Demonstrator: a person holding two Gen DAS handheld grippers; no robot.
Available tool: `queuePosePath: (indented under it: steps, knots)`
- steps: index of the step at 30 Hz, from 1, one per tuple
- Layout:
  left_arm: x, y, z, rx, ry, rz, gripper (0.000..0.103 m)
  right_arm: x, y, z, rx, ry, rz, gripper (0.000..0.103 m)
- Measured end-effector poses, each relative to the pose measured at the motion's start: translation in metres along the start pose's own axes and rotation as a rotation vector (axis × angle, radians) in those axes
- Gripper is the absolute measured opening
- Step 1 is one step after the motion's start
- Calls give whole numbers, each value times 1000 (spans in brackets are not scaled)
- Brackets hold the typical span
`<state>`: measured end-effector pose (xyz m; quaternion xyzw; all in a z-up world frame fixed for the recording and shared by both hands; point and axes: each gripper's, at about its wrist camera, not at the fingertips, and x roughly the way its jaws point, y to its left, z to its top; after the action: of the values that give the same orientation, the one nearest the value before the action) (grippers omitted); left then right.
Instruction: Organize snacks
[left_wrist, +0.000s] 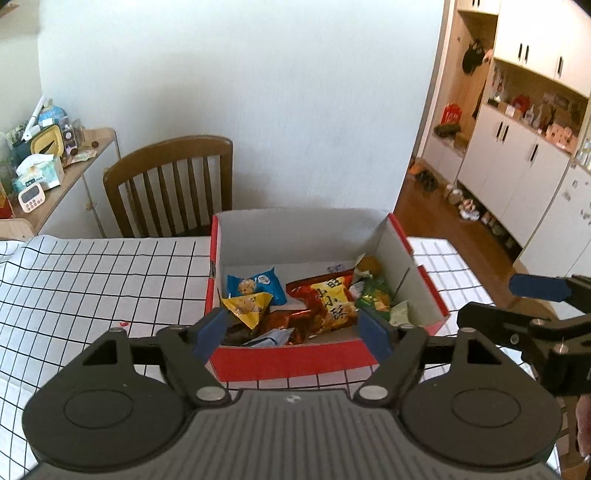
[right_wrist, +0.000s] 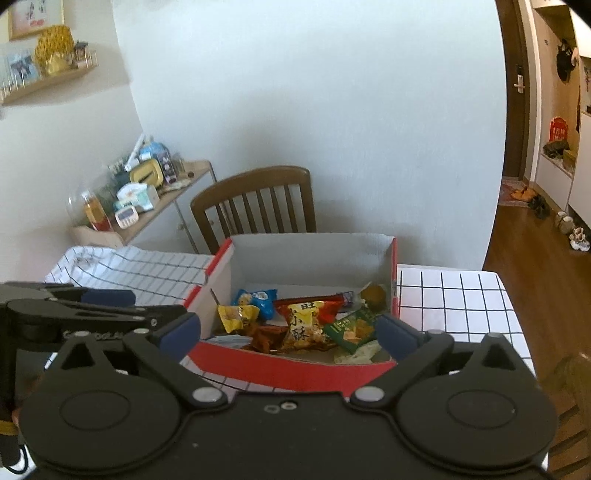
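Left gripper (left_wrist: 291, 330): I hold it with jaws spread wide and nothing between them, just short of the box's near wall.
Right gripper (right_wrist: 290, 334): also spread wide and holding nothing, beside the left one.
Snack box (left_wrist: 288, 360): red cardboard with a white inside, sitting on the checked tablecloth (left_wrist: 92, 273).
Snacks: piled loose inside the box: a blue cookie packet (left_wrist: 256, 284), a yellow packet (left_wrist: 247, 306), an orange crisp bag (left_wrist: 332, 301) and a green packet (left_wrist: 375, 299).
Risk: I judge the overlapping bags could come up together, or a finger could catch the wall and shove the light box.
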<state>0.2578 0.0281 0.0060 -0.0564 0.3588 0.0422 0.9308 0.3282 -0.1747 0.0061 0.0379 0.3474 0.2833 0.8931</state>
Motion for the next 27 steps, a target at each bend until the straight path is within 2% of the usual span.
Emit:
queuePosePath:
  steps: [8, 12, 17, 27]
  knots:
    - [-35, 4, -16, -34, -51, -25, 86, -26, 3, -11, 24, -46, 43, 103]
    - [-46, 6, -26, -51, -60, -36, 94, -37, 8, -16, 24, -71, 57, 103]
    - [-59, 9, -36, -80, -66, -69, 100, -48, 14, -24, 12, -111, 79, 103]
    - [-75, 4, -43, -84, -96, -53, 100, -65, 23, -32, 10, -143, 51, 103]
